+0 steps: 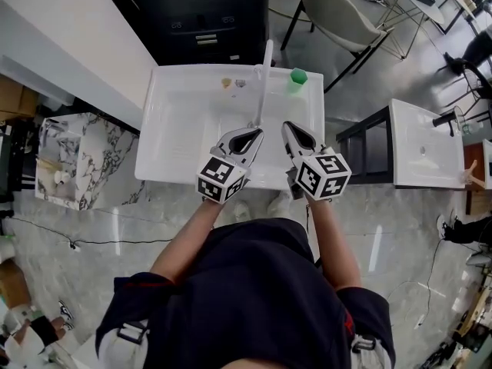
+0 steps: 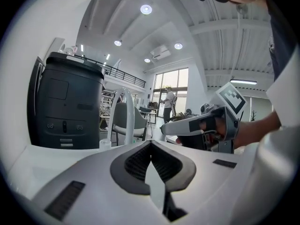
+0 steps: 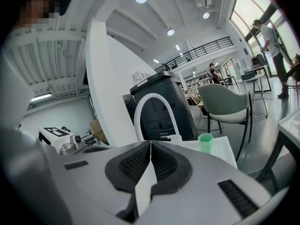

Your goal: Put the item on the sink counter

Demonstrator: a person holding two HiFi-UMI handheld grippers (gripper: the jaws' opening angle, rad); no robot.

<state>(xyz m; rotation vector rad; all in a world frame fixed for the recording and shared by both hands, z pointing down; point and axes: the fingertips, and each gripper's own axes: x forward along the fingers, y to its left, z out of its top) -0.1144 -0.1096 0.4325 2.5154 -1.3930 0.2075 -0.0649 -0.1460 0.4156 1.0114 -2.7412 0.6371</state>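
My left tongs (image 1: 252, 131) and right tongs (image 1: 290, 127) are both shut and empty above the near edge of the white sink tabletop (image 1: 165, 171). The small green hexagonal plastic cup (image 1: 297, 76) stands upright at its far right corner, straight ahead of the nearer right tongs.

Head camera is looking steeply down onto the sink (image 1: 184, 129); both gripper cameras are sitting low, facing across it — sharing the faucet (image 1: 265, 71).

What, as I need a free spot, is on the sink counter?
On the sink counter, at the back: green cup, white faucet, small tan thing. The left gripper and right gripper hide part of the front rim.
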